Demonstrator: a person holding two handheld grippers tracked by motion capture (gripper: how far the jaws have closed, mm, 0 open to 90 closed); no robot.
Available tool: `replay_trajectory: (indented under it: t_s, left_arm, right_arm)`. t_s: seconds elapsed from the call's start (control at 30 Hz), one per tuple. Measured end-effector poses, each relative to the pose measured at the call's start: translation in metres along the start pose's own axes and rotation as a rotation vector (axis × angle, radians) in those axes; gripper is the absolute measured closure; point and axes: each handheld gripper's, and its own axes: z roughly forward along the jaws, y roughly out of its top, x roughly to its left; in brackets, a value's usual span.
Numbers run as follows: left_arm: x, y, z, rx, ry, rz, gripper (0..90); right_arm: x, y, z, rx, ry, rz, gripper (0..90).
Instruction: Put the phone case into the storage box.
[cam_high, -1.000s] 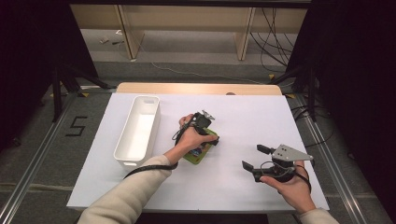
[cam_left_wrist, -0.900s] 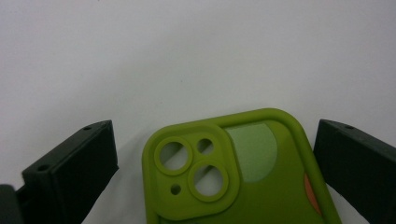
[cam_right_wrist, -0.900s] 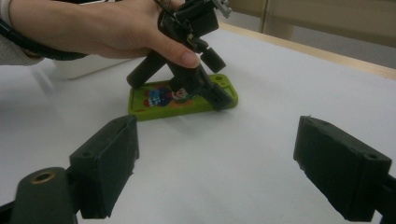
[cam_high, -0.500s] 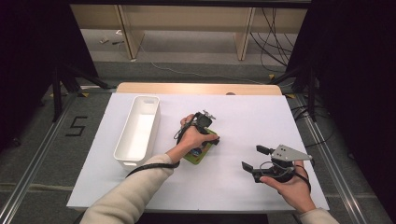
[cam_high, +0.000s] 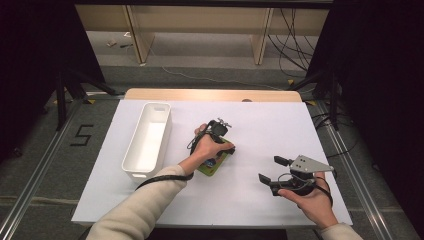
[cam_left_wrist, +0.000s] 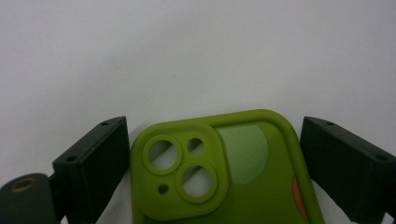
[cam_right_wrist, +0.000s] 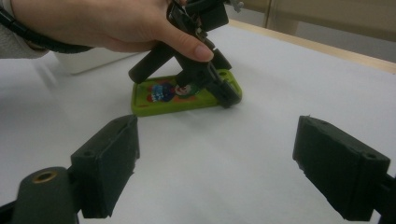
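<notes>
A green phone case (cam_high: 215, 166) lies flat on the white table, camera cut-outs facing up in the left gripper view (cam_left_wrist: 210, 177). My left gripper (cam_high: 226, 152) points down over its far end. Its jaws have just been closing, and the pads (cam_left_wrist: 100, 158) now touch both long sides of the case. From the right gripper view, the left gripper (cam_right_wrist: 223, 91) stands tilted on the case (cam_right_wrist: 159, 100), which has a colourful picture on it. My right gripper (cam_high: 270, 169) is held low over the table to the right, open with nothing between its jaws (cam_right_wrist: 215, 163).
A long white bin (cam_high: 136, 174) stands to the left of the case, lengthwise front to back. The white table (cam_high: 280, 125) ends in a wooden strip at the far edge. Cables trail from both grippers.
Neither hand has shifted. The left gripper still stands over the green case, and the right gripper still hangs open at the right.
</notes>
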Motion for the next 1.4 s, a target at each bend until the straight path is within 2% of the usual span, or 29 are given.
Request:
replay_trajectory:
  t_s: [0.43,1.4]
  left_arm:
    - [0.0001,0.0003,-0.0013,-0.001,0.008,-0.013,14.6]
    - [0.0003,0.0002,-0.0022,-0.009,0.014,-0.019,16.4]
  right_arm:
    - [0.0001,-0.0004,0.0007,0.008,0.003,-0.001,15.9]
    - [-0.0001,-0.0013,0.0014,0.016,0.011,0.006,16.0]
